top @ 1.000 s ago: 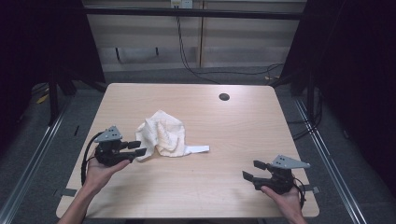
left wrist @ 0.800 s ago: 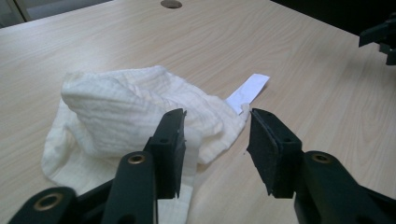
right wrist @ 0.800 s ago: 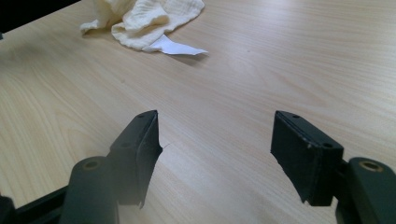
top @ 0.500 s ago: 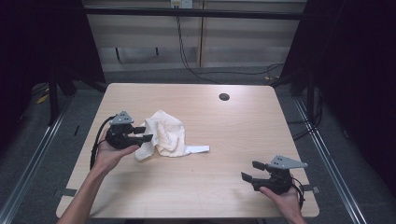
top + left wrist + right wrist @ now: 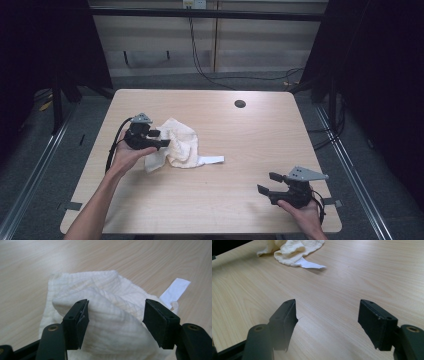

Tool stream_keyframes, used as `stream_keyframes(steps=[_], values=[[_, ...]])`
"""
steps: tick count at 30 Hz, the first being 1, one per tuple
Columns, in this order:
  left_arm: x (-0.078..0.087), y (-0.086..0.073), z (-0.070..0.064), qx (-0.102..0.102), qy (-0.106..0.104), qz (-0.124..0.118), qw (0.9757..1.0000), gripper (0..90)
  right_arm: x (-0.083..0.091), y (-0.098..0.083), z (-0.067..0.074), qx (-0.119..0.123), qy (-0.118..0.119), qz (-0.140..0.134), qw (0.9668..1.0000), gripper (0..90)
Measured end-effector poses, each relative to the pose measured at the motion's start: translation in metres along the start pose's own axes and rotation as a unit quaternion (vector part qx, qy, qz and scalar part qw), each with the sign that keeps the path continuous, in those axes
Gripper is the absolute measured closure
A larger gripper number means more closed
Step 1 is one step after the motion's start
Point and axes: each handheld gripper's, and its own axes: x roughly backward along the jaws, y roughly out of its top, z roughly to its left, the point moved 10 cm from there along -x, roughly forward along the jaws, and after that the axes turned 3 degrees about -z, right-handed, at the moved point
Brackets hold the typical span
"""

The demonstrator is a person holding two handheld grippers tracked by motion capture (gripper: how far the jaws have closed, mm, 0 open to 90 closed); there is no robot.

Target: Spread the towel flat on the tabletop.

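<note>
A crumpled cream cloth [image 5: 181, 144] with a white tag [image 5: 213, 160] lies left of the table's middle. My left gripper [image 5: 161, 139] sits at the cloth's left side, pointing right over it. Its jaws have just been opening and stand wide. In the left gripper view a raised fold of the cloth [image 5: 112, 312] lies between the jaws of this gripper [image 5: 115, 308], and the right pad is clear of it. My right gripper [image 5: 266, 183] rests open near the front right corner. The right gripper view shows bare wood between its jaws [image 5: 327, 315], with the cloth [image 5: 294, 248] far ahead.
The wooden table [image 5: 250, 140] has a round cable hole [image 5: 240, 104] at the back, right of centre. Dark floor and metal rails surround it. The white tag [image 5: 308, 264] points toward the right gripper across open wood.
The left gripper has moved away from the person and a little right, onto the cloth's left side, and its jaws stand wider. The right gripper has stayed put.
</note>
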Motion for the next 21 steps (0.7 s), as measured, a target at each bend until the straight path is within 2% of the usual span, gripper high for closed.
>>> stream_keyframes(steps=[1,2,3,6,7,9,12,15,16,19,21], values=[[-0.009,-0.005,0.0,-0.001,-0.003,0.013,0.9999,35.6,-0.001,-0.001,0.001,0.001,0.002,0.003,1.0,31.0],[-0.009,-0.005,0.0,-0.001,-0.003,0.013,0.9999,35.6,-0.002,-0.001,0.002,0.005,0.004,0.005,1.0,31.0],[-0.017,-0.012,-0.002,-0.005,-0.006,0.029,0.9996,35.9,-0.002,-0.001,0.002,0.007,0.004,0.006,1.0,31.0],[-0.025,-0.016,-0.004,-0.012,-0.002,0.036,0.9993,47.5,-0.003,-0.001,0.004,0.005,0.006,0.007,1.0,31.0],[-0.028,-0.019,-0.006,-0.018,-0.007,0.044,0.9988,47.5,-0.003,-0.001,0.004,0.005,0.006,0.007,1.0,31.0],[-0.038,-0.028,-0.012,-0.021,-0.014,0.057,0.9981,54.6,-0.002,-0.002,0.004,0.006,0.008,0.008,0.9999,31.2],[-0.04,-0.03,-0.012,-0.019,-0.013,0.051,0.9984,55.3,-0.002,-0.003,0.005,0.007,0.012,0.012,0.9998,32.1],[-0.038,-0.032,-0.012,-0.015,-0.016,0.047,0.9986,59.9,-0.003,-0.004,0.005,0.009,0.013,0.015,0.9998,32.2],[-0.037,-0.033,-0.013,-0.021,-0.02,0.051,0.9983,63.4,-0.004,-0.004,0.006,0.01,0.014,0.016,0.9997,32.1],[-0.036,-0.035,-0.015,-0.019,-0.022,0.052,0.9982,73.3,-0.004,-0.004,0.007,0.01,0.015,0.018,0.9997,32.1],[-0.035,-0.036,-0.016,-0.022,-0.017,0.053,0.9982,75.9,-0.004,-0.004,0.007,0.011,0.014,0.018,0.9997,32.1]])
